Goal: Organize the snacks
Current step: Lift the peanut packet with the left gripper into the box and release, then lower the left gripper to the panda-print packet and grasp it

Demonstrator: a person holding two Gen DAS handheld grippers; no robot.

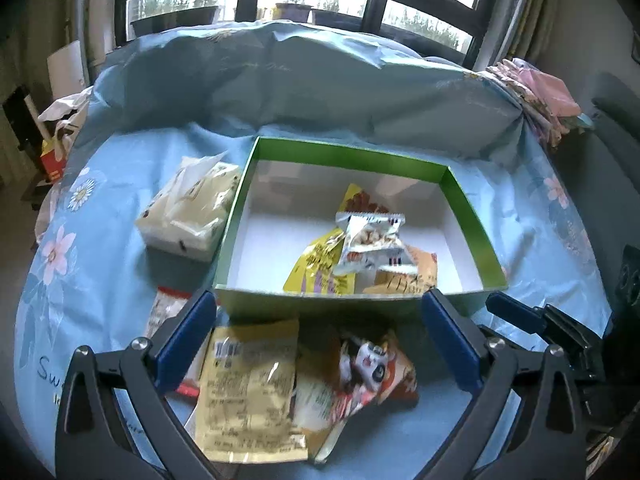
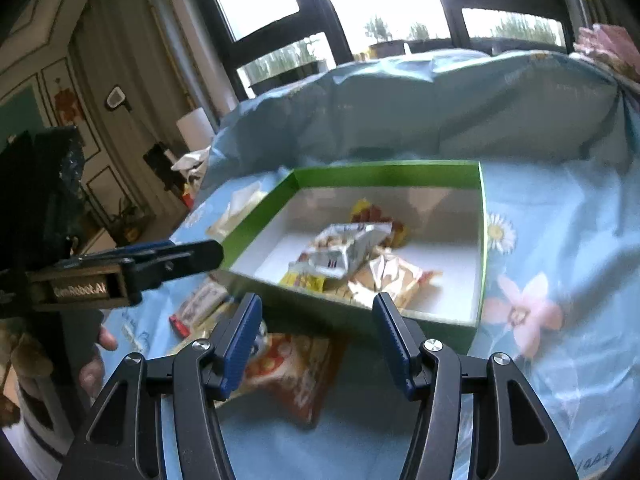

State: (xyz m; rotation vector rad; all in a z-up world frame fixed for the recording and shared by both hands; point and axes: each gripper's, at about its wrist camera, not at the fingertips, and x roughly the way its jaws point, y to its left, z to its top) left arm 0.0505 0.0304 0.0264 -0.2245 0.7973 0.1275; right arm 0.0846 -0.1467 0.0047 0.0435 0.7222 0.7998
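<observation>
— Both grippers? 
— Left gripper [image 1: 320,340] spread wide over loose snack packets [image 1: 256,384]; right gripper [image 2: 316,344] spread, empty. 
— Green box [image 1: 472,216]? 
— Holds a silver packet [image 1: 370,240] atop yellow ones.

Print on snack packets [image 1: 250,388] blurred
</observation>
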